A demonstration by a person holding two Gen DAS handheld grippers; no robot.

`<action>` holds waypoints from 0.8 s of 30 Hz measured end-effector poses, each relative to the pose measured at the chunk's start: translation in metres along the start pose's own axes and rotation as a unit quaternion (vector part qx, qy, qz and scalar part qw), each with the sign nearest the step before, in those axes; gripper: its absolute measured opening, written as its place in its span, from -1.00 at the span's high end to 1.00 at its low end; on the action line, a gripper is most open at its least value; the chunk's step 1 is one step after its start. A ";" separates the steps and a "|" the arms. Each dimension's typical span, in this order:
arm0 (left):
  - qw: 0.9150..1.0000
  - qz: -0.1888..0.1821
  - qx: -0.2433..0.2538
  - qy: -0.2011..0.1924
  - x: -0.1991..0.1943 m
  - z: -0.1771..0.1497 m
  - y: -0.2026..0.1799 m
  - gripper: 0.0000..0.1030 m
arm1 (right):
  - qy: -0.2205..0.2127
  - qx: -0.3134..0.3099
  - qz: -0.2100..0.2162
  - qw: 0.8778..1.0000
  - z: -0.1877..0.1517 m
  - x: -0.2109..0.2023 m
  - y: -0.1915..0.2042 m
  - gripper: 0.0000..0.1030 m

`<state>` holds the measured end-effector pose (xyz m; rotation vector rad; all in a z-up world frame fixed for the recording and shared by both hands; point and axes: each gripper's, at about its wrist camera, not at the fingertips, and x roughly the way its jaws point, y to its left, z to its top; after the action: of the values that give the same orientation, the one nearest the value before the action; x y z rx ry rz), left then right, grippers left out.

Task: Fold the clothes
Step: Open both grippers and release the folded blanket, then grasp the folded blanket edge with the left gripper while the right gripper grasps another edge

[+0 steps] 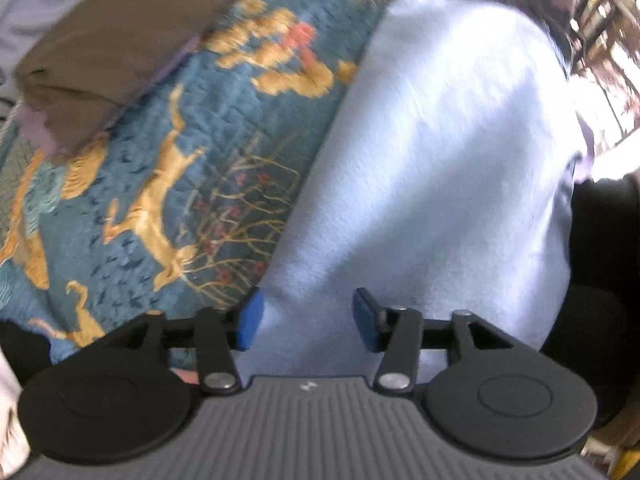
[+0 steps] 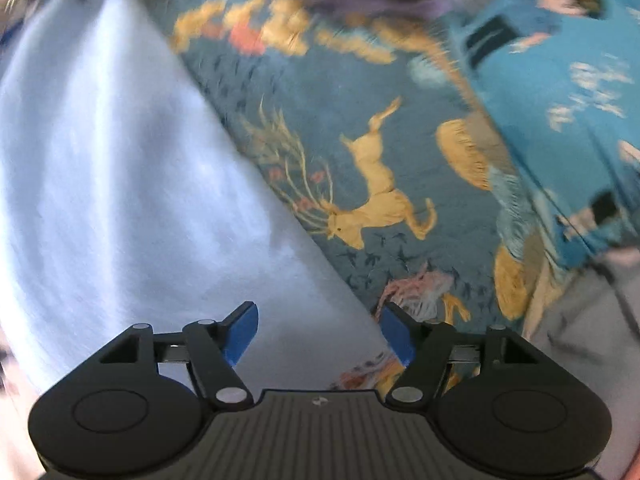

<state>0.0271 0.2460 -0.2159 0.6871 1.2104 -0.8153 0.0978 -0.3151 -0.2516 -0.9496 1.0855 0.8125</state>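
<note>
Your left gripper (image 1: 308, 320) and right gripper (image 2: 318, 330) both hung released, jaws apart and gripping nothing, above the pale blue garment (image 1: 432, 168) spread on the deer-patterned quilt (image 1: 208, 152). You probably needed to regrasp an edge cleanly at both ends. A folded brown garment (image 1: 108, 52) and a turquoise printed cloth (image 2: 560, 120) lay nearby, clear of the blue one.

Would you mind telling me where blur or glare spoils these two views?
Left wrist view: the brown folded garment is smeared, and sunlight blows out the top right corner. Right wrist view: the bright blue printed garment streaks with motion blur; the pale blue garment looks washed-out.
</note>
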 end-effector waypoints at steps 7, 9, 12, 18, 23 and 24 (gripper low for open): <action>0.998 0.019 0.041 0.037 0.038 -0.006 -0.005 -0.62 | 0.058 -0.063 0.049 0.995 0.017 0.047 -0.013 -0.20; 0.998 0.025 0.039 0.034 0.044 -0.008 -0.002 -0.80 | 0.063 -0.024 0.069 0.995 0.015 0.051 -0.027 -0.37; 0.999 0.011 0.011 0.029 0.050 -0.013 0.013 -0.99 | 0.066 0.034 0.087 0.993 0.009 0.054 -0.041 -0.38; 1.000 -0.005 -0.028 0.005 0.052 -0.027 0.023 -0.97 | 0.054 0.034 0.099 0.993 0.006 0.042 -0.029 0.72; 0.999 -0.012 -0.035 -0.022 0.036 -0.036 0.019 -0.29 | 0.050 -0.020 0.063 0.997 0.014 0.028 -0.004 0.90; 0.999 -0.010 -0.033 -0.023 0.033 -0.037 0.018 -0.13 | 0.045 -0.022 0.056 0.997 0.014 0.024 -0.001 0.90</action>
<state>0.0269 0.2807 -0.2556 0.6003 1.1987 -0.8006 0.1098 -0.3005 -0.2719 -0.9773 1.2115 0.8957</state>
